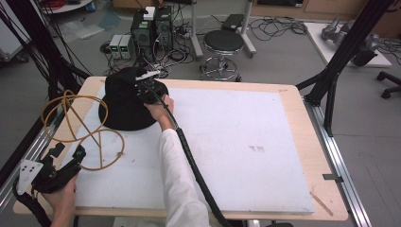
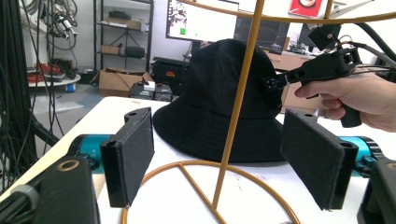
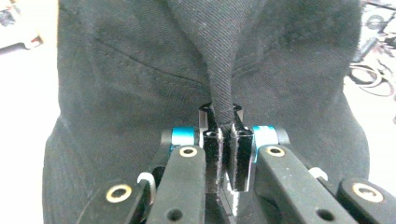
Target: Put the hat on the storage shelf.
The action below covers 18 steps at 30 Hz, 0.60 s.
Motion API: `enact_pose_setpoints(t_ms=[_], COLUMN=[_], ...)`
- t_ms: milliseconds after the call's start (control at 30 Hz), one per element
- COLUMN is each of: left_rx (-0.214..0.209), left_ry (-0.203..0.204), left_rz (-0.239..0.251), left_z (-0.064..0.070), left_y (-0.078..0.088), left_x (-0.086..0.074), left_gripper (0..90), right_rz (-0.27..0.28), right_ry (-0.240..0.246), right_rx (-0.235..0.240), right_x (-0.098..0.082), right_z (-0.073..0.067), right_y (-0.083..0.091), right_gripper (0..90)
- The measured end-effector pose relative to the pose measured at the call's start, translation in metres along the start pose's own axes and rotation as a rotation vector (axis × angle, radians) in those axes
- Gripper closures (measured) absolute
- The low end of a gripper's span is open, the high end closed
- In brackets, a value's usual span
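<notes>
A black bucket hat [image 1: 122, 106] [image 2: 210, 107] sits upright at the back left of the white board [image 1: 236, 142]. My right gripper [image 1: 141, 86] [image 3: 223, 125] is shut on a pinched fold of the hat's fabric [image 3: 219, 60] at the side of the crown; the left gripper view shows it [image 2: 270, 84] pressed against the hat. An orange wire stand [image 1: 71, 116] [image 2: 239, 98] rests in front of the hat at the left. My left gripper [image 1: 78, 156] [image 2: 223, 156] hovers near the front left corner, open, with the stand's upright wire between its pads but untouched.
The wooden table edge [image 1: 307, 156] frames the board. Behind the table stand a round stool [image 1: 223, 45], computer boxes [image 1: 151, 28] and floor cables. A slanted black frame strut [image 1: 347, 45] rises at the right, and black poles stand at the left.
</notes>
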<state>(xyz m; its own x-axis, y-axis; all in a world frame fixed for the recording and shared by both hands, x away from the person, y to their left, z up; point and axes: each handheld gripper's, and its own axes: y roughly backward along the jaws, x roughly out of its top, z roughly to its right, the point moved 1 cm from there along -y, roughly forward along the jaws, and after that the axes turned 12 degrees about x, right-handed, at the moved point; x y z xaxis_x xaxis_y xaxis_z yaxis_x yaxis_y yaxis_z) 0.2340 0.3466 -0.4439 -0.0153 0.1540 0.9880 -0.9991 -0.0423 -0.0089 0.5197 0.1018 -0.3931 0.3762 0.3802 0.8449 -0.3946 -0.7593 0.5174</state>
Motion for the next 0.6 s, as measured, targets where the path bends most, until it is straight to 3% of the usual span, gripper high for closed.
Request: enact_pose_setpoints(t_ms=[600], left_rx=[-0.010], left_ry=[-0.007], left_rz=[-0.007], left_z=[0.0019], left_y=[-0.0006], left_x=[0.0001], left_gripper=[25.8], right_rz=[0.016], right_ry=[0.014], right_rx=[-0.031], right_x=[0.0029], right_z=[-0.0028], right_y=[0.0091], right_gripper=[87.6])
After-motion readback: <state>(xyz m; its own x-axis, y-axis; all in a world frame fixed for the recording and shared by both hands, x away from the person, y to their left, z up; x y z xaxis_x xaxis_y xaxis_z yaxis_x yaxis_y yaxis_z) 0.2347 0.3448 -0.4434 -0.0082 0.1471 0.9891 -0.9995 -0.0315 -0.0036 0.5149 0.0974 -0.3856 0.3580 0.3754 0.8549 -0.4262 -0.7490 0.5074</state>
